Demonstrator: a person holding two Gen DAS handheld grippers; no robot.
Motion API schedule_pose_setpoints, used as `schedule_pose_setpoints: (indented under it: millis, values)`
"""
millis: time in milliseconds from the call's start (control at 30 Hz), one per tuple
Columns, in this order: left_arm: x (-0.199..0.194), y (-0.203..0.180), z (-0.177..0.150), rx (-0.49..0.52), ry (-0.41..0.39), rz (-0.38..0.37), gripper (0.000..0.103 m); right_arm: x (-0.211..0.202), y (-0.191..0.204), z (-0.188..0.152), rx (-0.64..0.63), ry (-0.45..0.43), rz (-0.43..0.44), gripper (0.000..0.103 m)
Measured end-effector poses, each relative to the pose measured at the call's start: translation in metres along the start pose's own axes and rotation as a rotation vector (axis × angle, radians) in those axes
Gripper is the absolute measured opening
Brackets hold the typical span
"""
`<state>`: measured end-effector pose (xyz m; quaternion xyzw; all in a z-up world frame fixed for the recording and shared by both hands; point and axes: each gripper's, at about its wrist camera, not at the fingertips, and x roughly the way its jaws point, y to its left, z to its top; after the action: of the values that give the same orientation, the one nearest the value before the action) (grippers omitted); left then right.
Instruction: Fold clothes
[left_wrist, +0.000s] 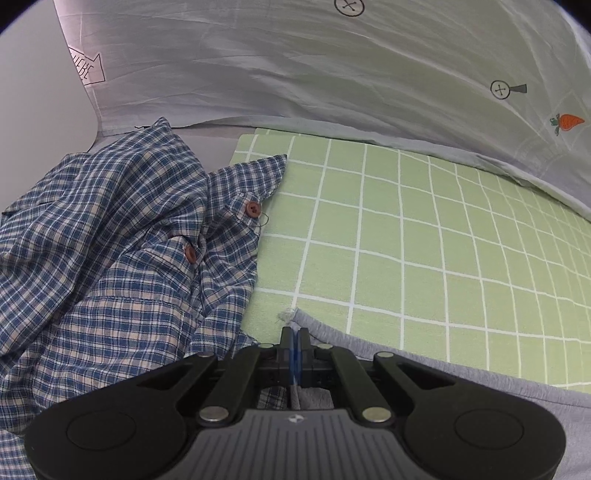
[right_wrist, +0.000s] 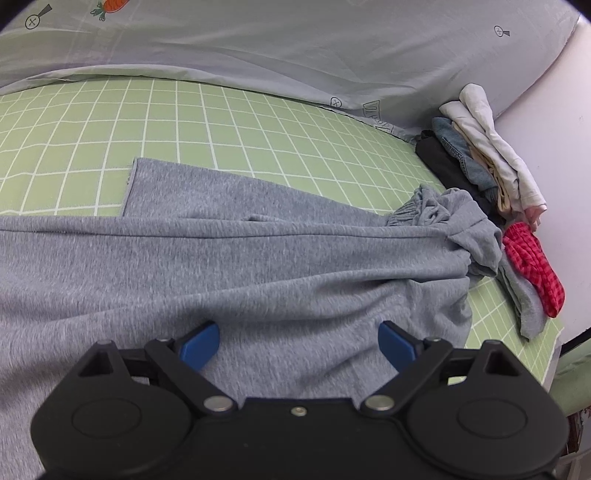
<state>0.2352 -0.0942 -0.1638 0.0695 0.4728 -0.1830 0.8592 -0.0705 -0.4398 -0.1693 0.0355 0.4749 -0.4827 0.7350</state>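
A grey knit garment (right_wrist: 258, 266), likely sweatpants with a gathered waistband (right_wrist: 417, 210), lies spread across the green grid mat (right_wrist: 110, 122). My right gripper (right_wrist: 299, 341) hovers just over its near part, blue pads (right_wrist: 199, 345) wide apart and nothing between them. In the left wrist view the same grey garment (left_wrist: 461, 376) runs along the bottom right. My left gripper (left_wrist: 294, 338) is at its frayed corner, fingers nearly together with a thin fold of the grey cloth pinched between them. A crumpled blue plaid shirt (left_wrist: 110, 258) lies to the left of that gripper.
A pale printed sheet (left_wrist: 295, 66) hangs behind the mat (left_wrist: 406, 229). At the mat's right end is a pile of clothes: white (right_wrist: 495, 147), denim (right_wrist: 458, 147), black (right_wrist: 439, 158), plus a red checked piece (right_wrist: 532, 262). A white wall (right_wrist: 554, 166) stands just beyond.
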Motion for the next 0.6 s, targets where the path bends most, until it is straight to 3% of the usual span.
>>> schedule_pose_setpoints:
  millis: [67,200,367,533,600]
  values:
    - [-0.026,-0.007,-0.004,0.024,-0.055,-0.007,0.009,-0.003,-0.003,-0.002,0.012,-0.006,0.022,0.094]
    - [-0.073,-0.014,-0.024,0.043,-0.107,-0.03,0.028,-0.006,-0.012,-0.009,0.065,0.002,0.064,0.094]
    - [-0.09,-0.016,-0.073,0.038,-0.023,0.029,0.038,-0.007,-0.034,-0.03,0.159,0.035,0.089,0.095]
    - [-0.08,-0.008,-0.123,-0.017,0.102,0.074,0.038,0.001,-0.057,-0.054,0.283,0.085,0.129,0.095]
    - [-0.077,-0.008,-0.138,-0.007,0.12,0.098,0.039,0.006,-0.063,-0.062,0.319,0.09,0.159,0.088]
